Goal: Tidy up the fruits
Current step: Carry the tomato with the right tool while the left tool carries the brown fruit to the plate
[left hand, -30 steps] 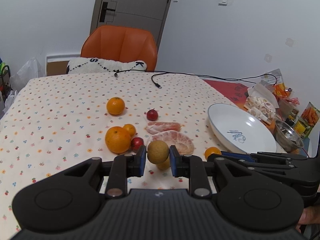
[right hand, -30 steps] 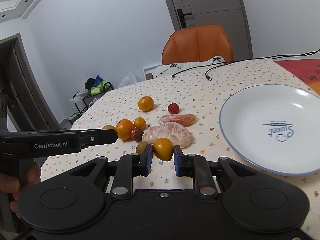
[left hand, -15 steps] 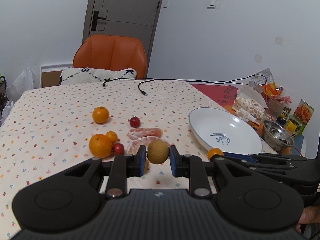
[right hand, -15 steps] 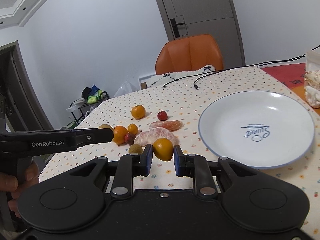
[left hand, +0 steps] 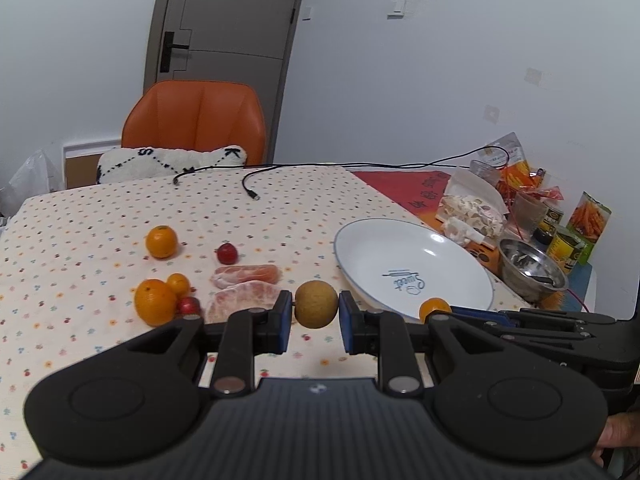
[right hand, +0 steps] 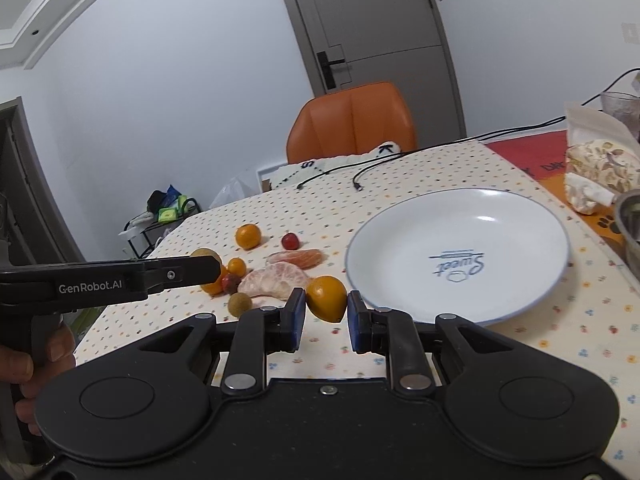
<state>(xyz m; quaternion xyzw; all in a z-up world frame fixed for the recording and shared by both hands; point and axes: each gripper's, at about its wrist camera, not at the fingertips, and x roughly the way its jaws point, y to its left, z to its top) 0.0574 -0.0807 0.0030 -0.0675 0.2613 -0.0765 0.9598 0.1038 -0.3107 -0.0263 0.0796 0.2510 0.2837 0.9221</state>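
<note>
left gripper (left hand: 316,317): we see it clenched on a round brown fruit (left hand: 316,309), held between the blue pads, up off the table, near the plate rim
right gripper (right hand: 326,317): clamped on a small orange (right hand: 327,298), lifted, just left of the plate edge in its own view
right gripper from left view: we see it low right, orange (left hand: 434,307) at its tip, over the near rim of the plate
left gripper from right view: long black bar (right hand: 120,278) at left, brown fruit (right hand: 206,256) at its tip, a hand (right hand: 28,364) on the grip
plate (right hand: 520,292): white, blue rim, nothing on it
left on table: we count two oranges (left hand: 161,241) (left hand: 155,302), a smaller orange fruit (left hand: 178,284), two small red fruits (left hand: 227,253) (left hand: 189,305), two peeled citrus pieces (left hand: 246,274) (left hand: 244,305), another small brown fruit (right hand: 240,303)
table (left hand: 80,216): cream cloth with small dots, black cable (left hand: 256,176) at far end
right side: snack bags, cans, metal bowl (left hand: 532,270)
room: orange chair (left hand: 196,120) with white cushion (left hand: 168,162), grey door, white walls
</note>
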